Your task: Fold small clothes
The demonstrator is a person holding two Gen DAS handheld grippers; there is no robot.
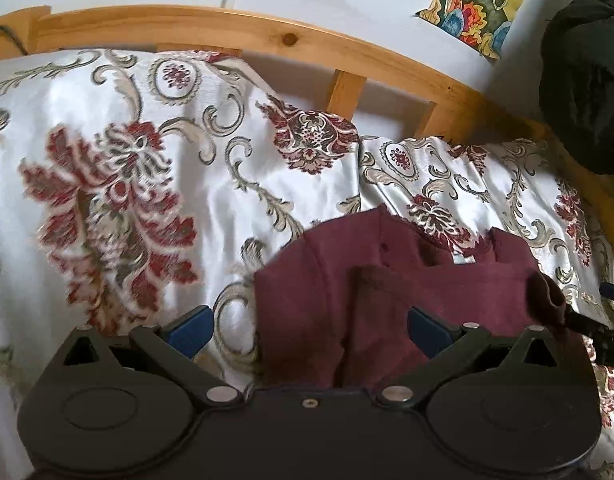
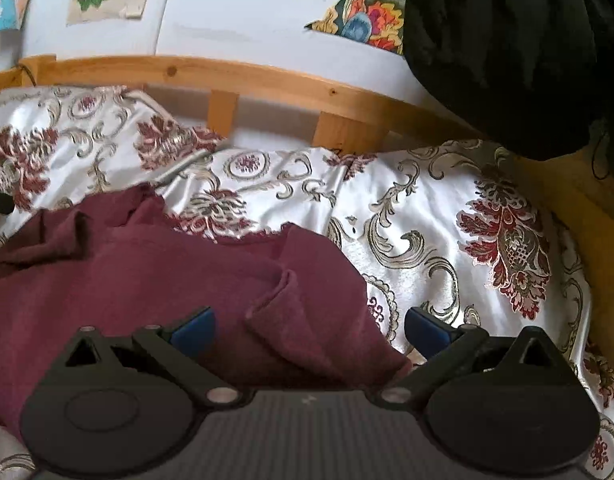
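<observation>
A glossy white satin bedspread [image 2: 407,216] with dark-red floral and grey scroll print covered the bed, and on it lay the small maroon knit garment [image 2: 155,280], rumpled and partly folded over. It looked light, limp and prone to sliding on the satin, best pinched at a hem or corner. The left gripper [image 1: 309,328] and right gripper [image 2: 309,328] both stood wide open above it, holding nothing.

Matt maroon knit garment [image 2: 147,276], glossy satin bedspread [image 2: 427,208] (woven florals), knotty wooden headboard [image 1: 235,28]
</observation>
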